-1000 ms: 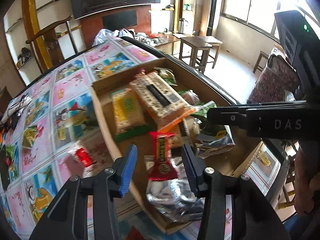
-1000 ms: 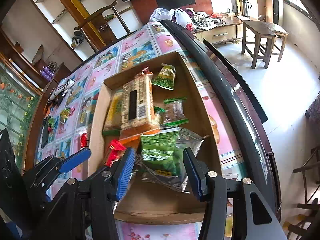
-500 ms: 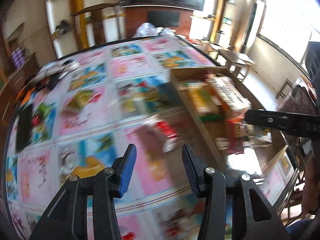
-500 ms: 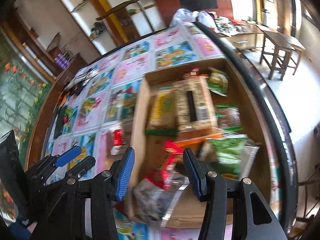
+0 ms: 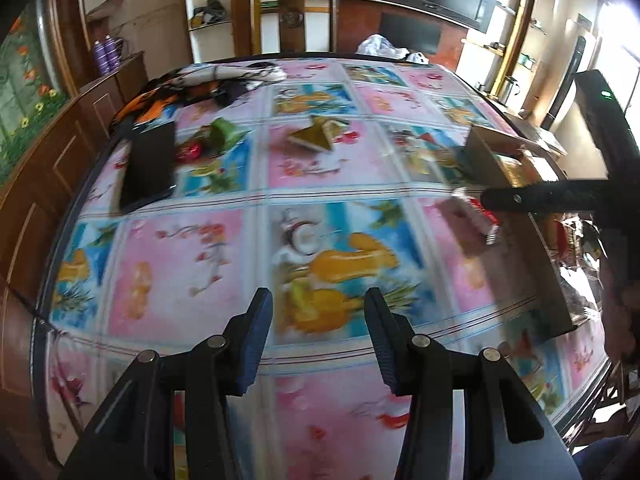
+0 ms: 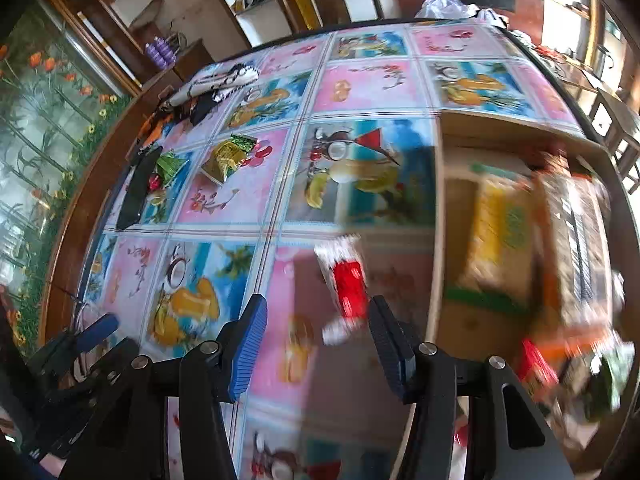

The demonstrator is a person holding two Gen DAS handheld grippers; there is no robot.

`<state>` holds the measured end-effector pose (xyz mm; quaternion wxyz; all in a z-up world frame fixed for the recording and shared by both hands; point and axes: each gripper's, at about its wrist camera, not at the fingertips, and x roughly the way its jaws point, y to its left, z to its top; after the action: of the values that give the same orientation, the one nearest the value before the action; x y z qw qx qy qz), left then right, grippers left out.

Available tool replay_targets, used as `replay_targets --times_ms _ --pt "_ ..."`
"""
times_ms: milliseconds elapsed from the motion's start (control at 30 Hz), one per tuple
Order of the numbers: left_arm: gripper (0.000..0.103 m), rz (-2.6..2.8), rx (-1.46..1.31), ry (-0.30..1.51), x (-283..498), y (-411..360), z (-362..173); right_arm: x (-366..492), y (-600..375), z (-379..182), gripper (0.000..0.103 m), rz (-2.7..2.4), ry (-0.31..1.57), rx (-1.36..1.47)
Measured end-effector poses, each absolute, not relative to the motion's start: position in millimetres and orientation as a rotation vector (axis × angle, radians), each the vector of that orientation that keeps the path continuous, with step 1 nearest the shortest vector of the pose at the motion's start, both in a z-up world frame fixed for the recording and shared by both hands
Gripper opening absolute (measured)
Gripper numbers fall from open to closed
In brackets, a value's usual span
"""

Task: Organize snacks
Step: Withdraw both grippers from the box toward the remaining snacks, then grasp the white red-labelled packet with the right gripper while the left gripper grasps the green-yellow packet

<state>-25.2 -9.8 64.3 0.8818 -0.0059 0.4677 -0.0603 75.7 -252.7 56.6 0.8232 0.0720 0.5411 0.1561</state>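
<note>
A cardboard box (image 6: 452,320) full of snack packets stands at the table's right side; it also shows in the left wrist view (image 5: 480,148). A red-and-white snack packet (image 6: 346,284) lies on the table just left of the box, directly ahead of my open, empty right gripper (image 6: 318,340); it also shows in the left wrist view (image 5: 476,216). A yellow-green packet (image 6: 228,156) (image 5: 316,136) and a green packet with a red candy (image 5: 208,140) lie farther off. My left gripper (image 5: 318,340) is open and empty over bare tablecloth.
A black flat object (image 5: 150,166) lies at the table's far left, with cloth and clutter (image 5: 224,80) behind it. The right gripper's body (image 5: 560,196) crosses the left wrist view. A chair (image 5: 292,12) stands beyond the table.
Both grippers have swung left, away from the box interior and over the tablecloth. The red-and-white packet now lies ahead of the right gripper. Both stayed open.
</note>
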Motion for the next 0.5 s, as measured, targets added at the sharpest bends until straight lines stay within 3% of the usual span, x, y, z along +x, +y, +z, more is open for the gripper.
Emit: replay_targets --times_ms 367,500 --pt "0.046 -0.150 -0.017 0.976 11.6 12.4 72.9 110.6 -234.1 24.0 0.053 0.259 1.258 0.031" --pt "0.047 -0.205 -0.008 0.981 51.6 2.4 78.5 96.1 -226.6 23.8 0.031 0.267 1.253 -0.015"
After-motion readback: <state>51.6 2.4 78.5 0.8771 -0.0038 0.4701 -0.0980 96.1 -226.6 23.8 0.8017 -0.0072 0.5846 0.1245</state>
